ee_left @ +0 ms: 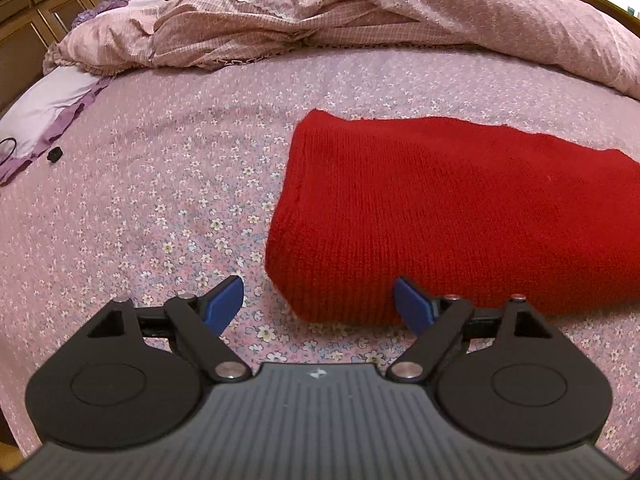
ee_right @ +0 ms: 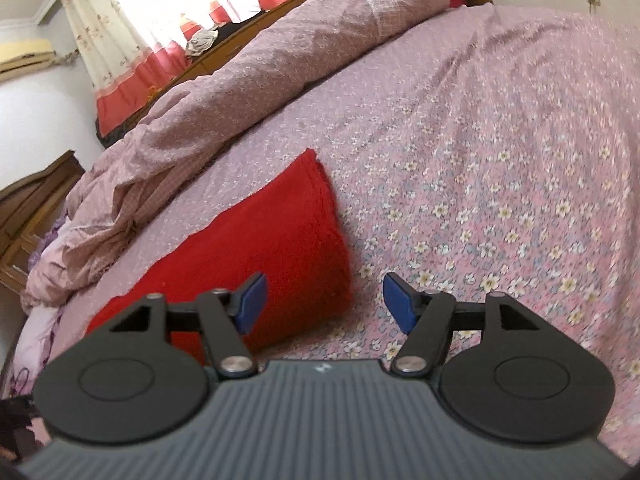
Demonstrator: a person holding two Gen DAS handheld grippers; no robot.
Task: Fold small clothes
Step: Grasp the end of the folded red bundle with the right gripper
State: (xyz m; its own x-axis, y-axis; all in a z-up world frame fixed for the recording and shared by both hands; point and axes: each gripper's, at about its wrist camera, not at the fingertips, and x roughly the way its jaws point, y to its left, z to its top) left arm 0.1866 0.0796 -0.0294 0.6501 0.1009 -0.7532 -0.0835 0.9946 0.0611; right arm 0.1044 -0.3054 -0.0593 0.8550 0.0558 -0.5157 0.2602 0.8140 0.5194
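Note:
A red knitted garment (ee_left: 460,208) lies folded in a thick rectangle on the pink flowered bedsheet (ee_left: 160,184). My left gripper (ee_left: 318,306) is open at its near left corner, with the blue pads apart and nothing pressed between them; the right pad overlaps the garment's front edge. In the right wrist view the same red garment (ee_right: 260,240) lies to the left. My right gripper (ee_right: 324,302) is open over its near right corner, and its blue pads hold nothing.
A crumpled pink duvet (ee_left: 360,20) is heaped along the far side of the bed. A lilac pillow (ee_left: 48,108) and a small black object (ee_left: 55,155) lie at the left. Wooden furniture (ee_right: 28,208) and a curtained window (ee_right: 132,20) stand beyond the bed.

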